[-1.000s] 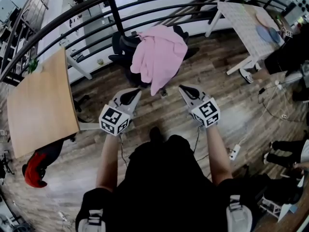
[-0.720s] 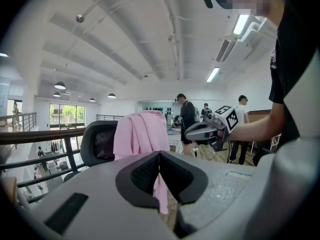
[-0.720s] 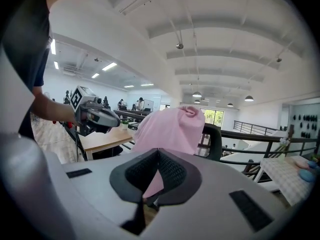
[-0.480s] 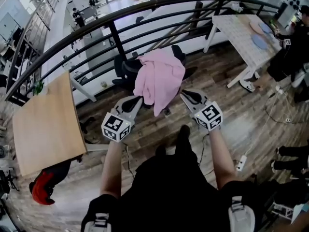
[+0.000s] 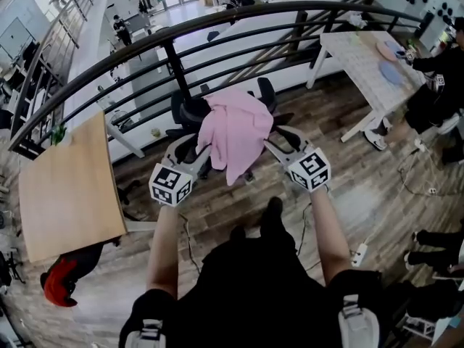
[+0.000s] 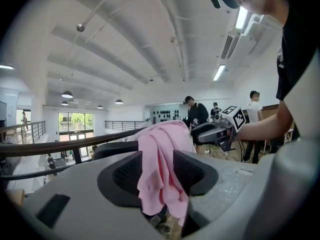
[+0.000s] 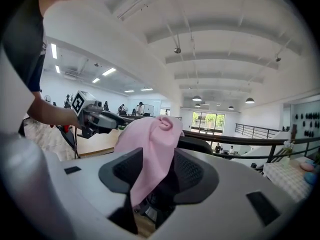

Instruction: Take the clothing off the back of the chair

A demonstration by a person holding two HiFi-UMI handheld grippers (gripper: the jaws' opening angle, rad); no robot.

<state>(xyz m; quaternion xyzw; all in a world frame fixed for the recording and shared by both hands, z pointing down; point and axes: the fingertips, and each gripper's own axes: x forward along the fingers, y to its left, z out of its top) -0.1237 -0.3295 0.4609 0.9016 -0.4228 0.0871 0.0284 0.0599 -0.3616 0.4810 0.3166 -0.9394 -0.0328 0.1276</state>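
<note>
- While the pink garment (image 5: 235, 133) is draped over the back of the black chair (image 5: 187, 111), nothing's come off yet, so this is pretty much the start.
- The left gripper (image 5: 196, 151) is at the cloth's left edge and the right gripper (image 5: 275, 142) at its right edge. Both have just been opening their jaws.
- The cloth lines up in each gap, but neither gripper's pads are pinching it. Grabbing and lifting are still to do.

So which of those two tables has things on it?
The white table at upper right; the wooden table at left looks bare.
</note>
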